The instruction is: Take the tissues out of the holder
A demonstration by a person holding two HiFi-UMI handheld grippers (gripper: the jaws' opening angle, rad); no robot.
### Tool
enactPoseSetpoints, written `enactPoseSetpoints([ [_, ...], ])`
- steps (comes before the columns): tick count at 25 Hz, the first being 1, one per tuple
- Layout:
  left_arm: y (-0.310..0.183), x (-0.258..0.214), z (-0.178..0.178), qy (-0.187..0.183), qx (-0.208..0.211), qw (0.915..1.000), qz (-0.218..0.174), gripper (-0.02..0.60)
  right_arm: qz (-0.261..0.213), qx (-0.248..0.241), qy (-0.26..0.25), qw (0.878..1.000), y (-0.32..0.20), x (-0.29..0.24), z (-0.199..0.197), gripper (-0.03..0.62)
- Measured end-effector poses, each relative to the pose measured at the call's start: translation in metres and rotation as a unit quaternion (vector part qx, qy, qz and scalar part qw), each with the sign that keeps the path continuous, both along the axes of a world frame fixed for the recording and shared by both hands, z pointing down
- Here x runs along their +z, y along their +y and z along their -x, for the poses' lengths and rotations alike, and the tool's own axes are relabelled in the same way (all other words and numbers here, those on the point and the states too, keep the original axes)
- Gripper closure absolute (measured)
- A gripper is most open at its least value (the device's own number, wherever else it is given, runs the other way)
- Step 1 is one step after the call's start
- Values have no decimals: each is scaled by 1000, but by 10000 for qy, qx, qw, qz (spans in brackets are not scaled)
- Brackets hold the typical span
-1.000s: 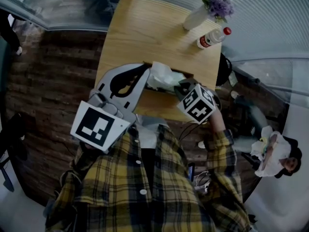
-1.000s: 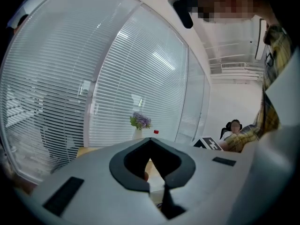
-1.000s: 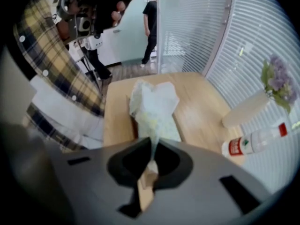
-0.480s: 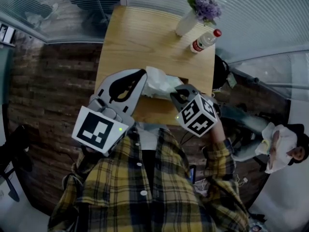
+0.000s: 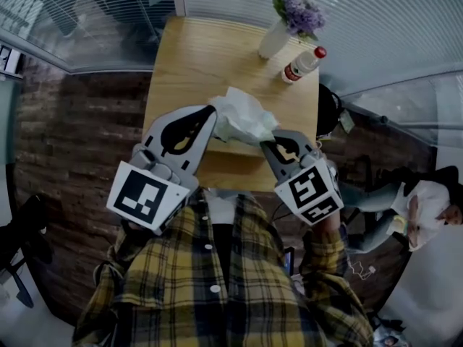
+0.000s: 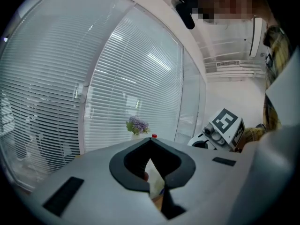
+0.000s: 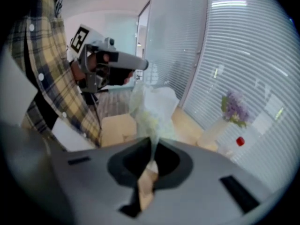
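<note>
A crumpled white tissue (image 5: 242, 114) bulges up over the near part of the wooden table (image 5: 195, 56). The wooden holder (image 5: 233, 150) lies under it, mostly hidden. My right gripper (image 5: 269, 142) is shut on the tissue's right end. In the right gripper view the tissue (image 7: 152, 107) rises straight out of that gripper (image 7: 152, 144), pinched at its tips. My left gripper (image 5: 210, 111) is shut, its tips at the tissue's left edge. In the left gripper view the tips (image 6: 150, 142) meet, with pale material showing through the gap behind them. Whether they pinch anything is unclear.
At the table's far right corner stand a white vase of purple flowers (image 5: 278, 38) and a red-capped bottle (image 5: 300, 63). Window blinds run behind the table. A person (image 5: 427, 208) sits on the floor to the right. My plaid shirt fills the lower view.
The right gripper has drawn back toward me, and the tissue has come up higher and fuller above the holder. The left gripper has stayed at the tissue's left side.
</note>
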State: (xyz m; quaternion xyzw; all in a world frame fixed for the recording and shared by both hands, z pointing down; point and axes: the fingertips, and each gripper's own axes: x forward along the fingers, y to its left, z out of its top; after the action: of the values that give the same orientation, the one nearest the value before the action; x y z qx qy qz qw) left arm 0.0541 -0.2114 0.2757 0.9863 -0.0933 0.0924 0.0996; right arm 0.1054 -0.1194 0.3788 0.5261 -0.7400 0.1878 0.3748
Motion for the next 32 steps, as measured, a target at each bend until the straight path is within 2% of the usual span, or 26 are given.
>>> enactPoseSetpoints([
  [6, -2, 1, -3, -47, -2, 10000, 15, 572, -694, 593, -183, 9957, -7, -32, -13, 579],
  [11, 1, 2, -4, -26, 43, 10000, 78, 572, -1166, 907, -441, 9880, -10, -51, -14, 579],
  [16, -2, 3, -5, -81, 17, 10000, 13, 572, -1450, 1207, -775, 9790, -11, -64, -11, 579],
  [21, 5, 6, -8, -60, 113, 9998, 126, 572, -1817, 1374, -1156, 9668, -10, -75, -10, 579],
  [32, 6, 12, -11, -93, 141, 9997, 176, 572, -2154, 1769, -1459, 9492, -11, -79, -16, 579],
])
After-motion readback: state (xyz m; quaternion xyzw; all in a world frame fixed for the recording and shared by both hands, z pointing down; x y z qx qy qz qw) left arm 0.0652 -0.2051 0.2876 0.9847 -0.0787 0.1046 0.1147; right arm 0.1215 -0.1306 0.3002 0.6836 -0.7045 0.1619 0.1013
